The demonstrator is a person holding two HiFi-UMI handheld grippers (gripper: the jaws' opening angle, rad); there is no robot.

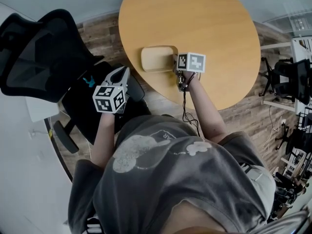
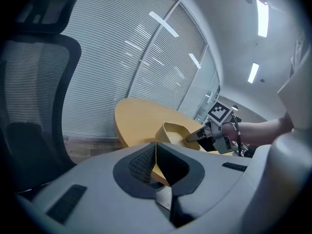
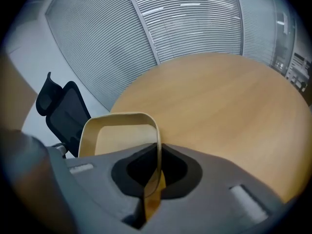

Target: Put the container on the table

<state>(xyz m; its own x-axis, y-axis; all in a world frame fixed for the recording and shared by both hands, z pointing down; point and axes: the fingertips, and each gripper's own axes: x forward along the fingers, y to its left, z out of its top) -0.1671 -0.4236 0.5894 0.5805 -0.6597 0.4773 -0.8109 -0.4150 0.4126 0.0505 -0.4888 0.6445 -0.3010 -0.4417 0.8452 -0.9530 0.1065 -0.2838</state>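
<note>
A tan, rounded-rectangular container (image 1: 158, 58) is over the near edge of the round wooden table (image 1: 209, 23). I cannot tell whether its base touches the top. My right gripper (image 1: 175, 61) is shut on the container's right rim. In the right gripper view the thin wall (image 3: 157, 130) runs between the closed jaws. My left gripper (image 1: 126, 72) hangs left of the table, above the black chair seat, and its jaws meet with nothing between them. In the left gripper view the container (image 2: 174, 129) and the right gripper (image 2: 196, 135) lie ahead.
A black mesh office chair (image 1: 39, 57) stands close on the left, its seat (image 1: 92, 106) beneath my left gripper. More black chairs (image 1: 292, 79) and a white rack (image 1: 302, 45) crowd the right. Wood-plank floor (image 1: 100, 38) surrounds the table. Blinds (image 3: 185, 23) cover the windows beyond.
</note>
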